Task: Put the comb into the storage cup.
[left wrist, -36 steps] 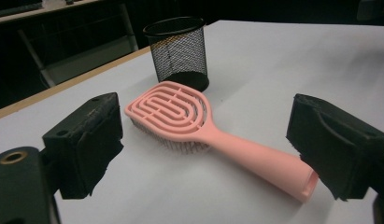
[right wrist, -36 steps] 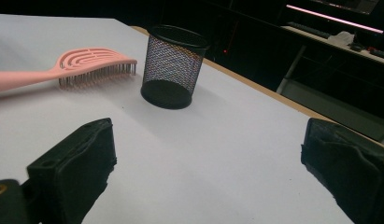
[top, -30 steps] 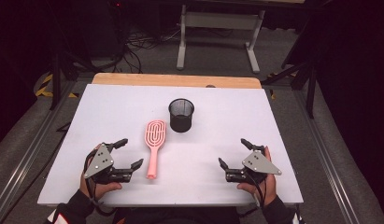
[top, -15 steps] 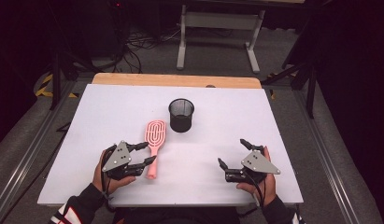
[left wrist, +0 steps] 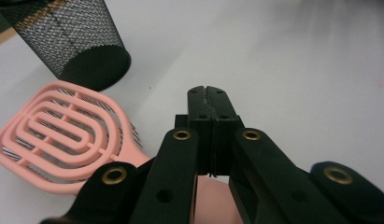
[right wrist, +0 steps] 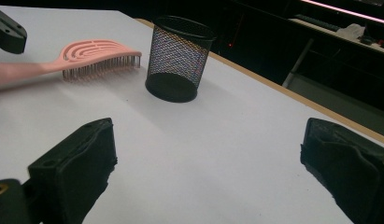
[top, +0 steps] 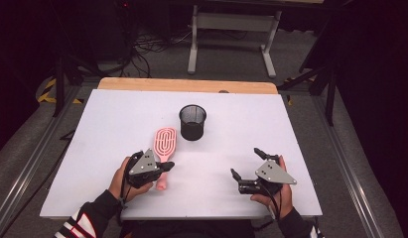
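A pink vented hairbrush [top: 165, 141] lies bristles down on the white table [top: 107, 124], its handle pointing toward the person. Just behind it a black mesh cup [top: 192, 121] stands upright. My left gripper [top: 168, 167] sits over the brush handle. Its jaws have just been closing. In the left gripper view the left gripper [left wrist: 209, 95] has its tips pressed together with nothing between them, and the pink handle [left wrist: 213, 196] lies underneath. The brush head [left wrist: 63, 135] and cup [left wrist: 73, 37] are to its left. My right gripper [top: 244, 161] rests open at the front right; brush [right wrist: 96, 53] and cup [right wrist: 178, 56] lie beyond the right gripper [right wrist: 208, 158].
A wooden strip [top: 186, 85] runs along the table's far edge. Beyond it are a white metal stand [top: 231, 34] and cables on the dark floor. Bare white tabletop stretches to the left, to the right and between the grippers.
My left gripper has slid right, from beside the brush to over its handle, and its jaws have gone from open to shut. The right gripper, brush and cup have stayed put.
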{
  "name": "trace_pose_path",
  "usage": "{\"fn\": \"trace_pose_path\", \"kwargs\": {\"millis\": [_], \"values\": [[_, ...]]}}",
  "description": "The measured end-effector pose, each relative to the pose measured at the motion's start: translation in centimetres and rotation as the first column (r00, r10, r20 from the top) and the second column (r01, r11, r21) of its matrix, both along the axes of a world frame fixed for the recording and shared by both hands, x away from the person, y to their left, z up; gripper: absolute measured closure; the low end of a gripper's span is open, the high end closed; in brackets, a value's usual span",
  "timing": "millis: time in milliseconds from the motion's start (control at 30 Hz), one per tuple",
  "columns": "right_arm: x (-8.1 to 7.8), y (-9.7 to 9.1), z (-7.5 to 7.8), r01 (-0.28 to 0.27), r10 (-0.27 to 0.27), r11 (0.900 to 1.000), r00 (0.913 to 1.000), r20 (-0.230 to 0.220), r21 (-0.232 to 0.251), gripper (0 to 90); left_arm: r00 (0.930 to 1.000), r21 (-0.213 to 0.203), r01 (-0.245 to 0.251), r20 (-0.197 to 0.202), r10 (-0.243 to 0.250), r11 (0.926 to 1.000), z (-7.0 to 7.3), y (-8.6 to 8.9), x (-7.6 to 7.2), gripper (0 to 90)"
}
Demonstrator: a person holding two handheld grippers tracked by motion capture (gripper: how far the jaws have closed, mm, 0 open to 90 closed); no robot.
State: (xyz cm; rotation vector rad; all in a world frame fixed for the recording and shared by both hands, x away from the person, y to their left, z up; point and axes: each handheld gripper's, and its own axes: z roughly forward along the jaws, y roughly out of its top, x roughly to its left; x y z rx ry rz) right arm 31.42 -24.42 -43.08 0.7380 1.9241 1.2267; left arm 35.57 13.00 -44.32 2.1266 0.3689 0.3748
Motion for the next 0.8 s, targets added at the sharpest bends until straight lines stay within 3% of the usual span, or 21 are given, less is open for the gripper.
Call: {"fn": "trace_pose_path", "kwargs": {"millis": [267, 533, 800], "values": [[0.0, 0.0, -0.1, -0.003, 0.003, 1.0, 1.0, -0.003, -0.001, 4.1, 0.9986, 0.074, 0.029, -0.046, -0.026, 0.9968, -0.7, -0.4, 0.3, 90.0], [0.1, 0.1, -0.2, -0.001, 0.001, 0.9999, 0.9999, -0.012, -0.011, 4.5, 0.9955, 0.152, 0.043, -0.09, -0.029, 0.9875, -1.4, -0.3, 0.4, 90.0], [0.2, 0.0, -0.1, 0.008, -0.008, 1.0, 0.9999, -0.014, -0.005, 4.5, 0.9933, 0.151, 0.038, -0.114, -0.021, 0.9878, -1.6, 0.2, 0.5, 90.0]]}}
